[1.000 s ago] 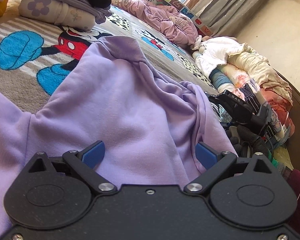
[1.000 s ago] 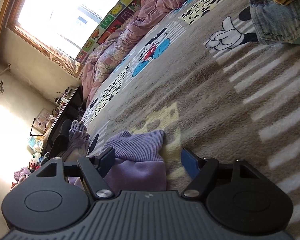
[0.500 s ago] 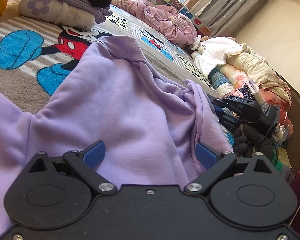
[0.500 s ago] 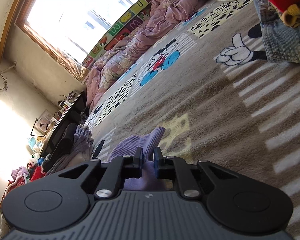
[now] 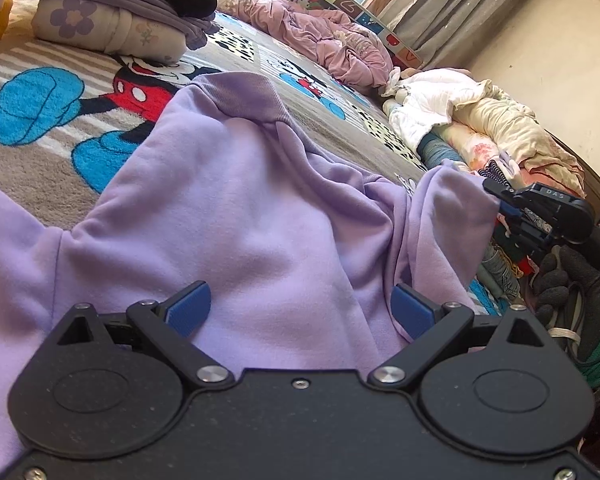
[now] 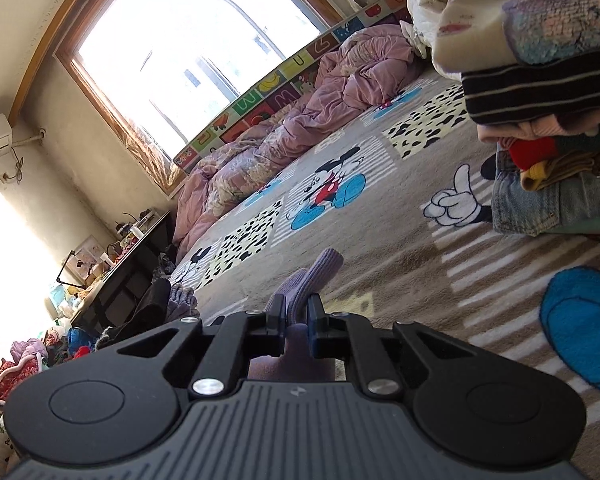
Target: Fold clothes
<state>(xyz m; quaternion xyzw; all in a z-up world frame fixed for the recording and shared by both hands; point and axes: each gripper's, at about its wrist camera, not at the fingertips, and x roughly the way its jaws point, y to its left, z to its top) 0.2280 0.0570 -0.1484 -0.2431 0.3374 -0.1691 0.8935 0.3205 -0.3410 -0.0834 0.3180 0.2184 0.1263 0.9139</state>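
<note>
Sweatshirt (image 5: 235, 216), lilac, is spread over a cartoon-print rug (image 5: 39, 148) beside piled clothes (image 5: 111, 20). Its ribbed cuff (image 6: 312, 276) is clamped and lifted by the right tongs (image 6: 293, 316). The left tongs (image 5: 300, 308) are held apart above its body.

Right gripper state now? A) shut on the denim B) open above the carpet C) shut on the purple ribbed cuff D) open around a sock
C: the right gripper has its jaws pinched together on the purple ribbed cuff, which sticks out beyond them.
</note>
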